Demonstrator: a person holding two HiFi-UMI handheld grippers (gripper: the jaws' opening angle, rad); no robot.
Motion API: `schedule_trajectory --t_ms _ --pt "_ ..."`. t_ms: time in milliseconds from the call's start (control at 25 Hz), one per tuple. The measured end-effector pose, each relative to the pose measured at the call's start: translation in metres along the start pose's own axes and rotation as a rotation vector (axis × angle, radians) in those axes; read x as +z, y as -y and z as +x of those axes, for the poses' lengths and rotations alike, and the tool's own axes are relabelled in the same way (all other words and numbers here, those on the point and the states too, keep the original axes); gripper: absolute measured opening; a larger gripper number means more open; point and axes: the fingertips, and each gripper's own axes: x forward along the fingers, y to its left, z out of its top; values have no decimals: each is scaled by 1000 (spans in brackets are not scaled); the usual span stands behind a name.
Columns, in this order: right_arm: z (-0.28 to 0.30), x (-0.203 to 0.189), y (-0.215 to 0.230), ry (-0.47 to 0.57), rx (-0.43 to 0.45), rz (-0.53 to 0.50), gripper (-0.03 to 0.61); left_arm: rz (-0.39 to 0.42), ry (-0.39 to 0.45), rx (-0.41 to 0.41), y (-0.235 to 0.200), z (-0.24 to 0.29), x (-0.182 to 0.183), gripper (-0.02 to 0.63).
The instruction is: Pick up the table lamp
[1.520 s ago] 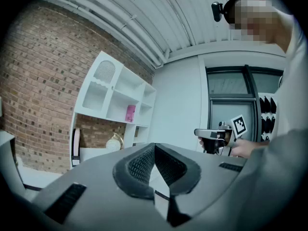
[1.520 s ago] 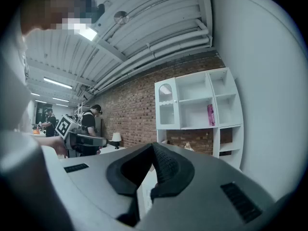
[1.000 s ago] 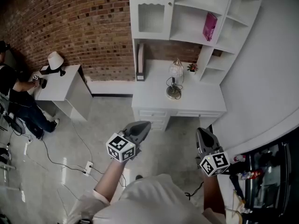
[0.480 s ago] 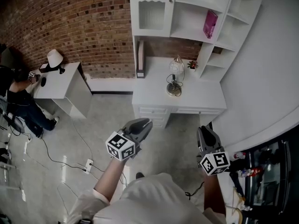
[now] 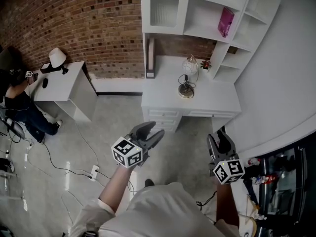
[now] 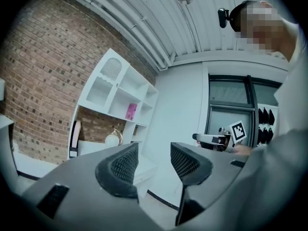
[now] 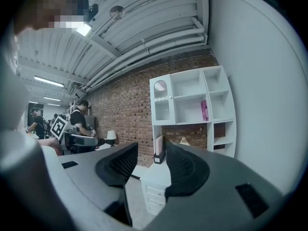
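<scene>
Now both grippers point level, side by side. The left gripper [image 5: 150, 132] has just been opening its jaws, and they stand part way apart with only air between them. The right gripper [image 5: 218, 141] has just been opening too, and its jaws stand wide apart and hold nothing. The table lamp [image 5: 186, 79], with its round wire shade, stands well ahead of both grippers on a white desk [image 5: 163, 101], under white shelves [image 5: 207, 14]. Far off to the left of the left gripper, another lamp [image 5: 58, 57] sits on a small table [image 5: 74, 90].
</scene>
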Motion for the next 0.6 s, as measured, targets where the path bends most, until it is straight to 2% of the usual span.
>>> schedule_trajectory --t_ms 600 --pt "10 -10 -28 -3 -61 14 201 5 -35 -22 -31 -29 -5 232"
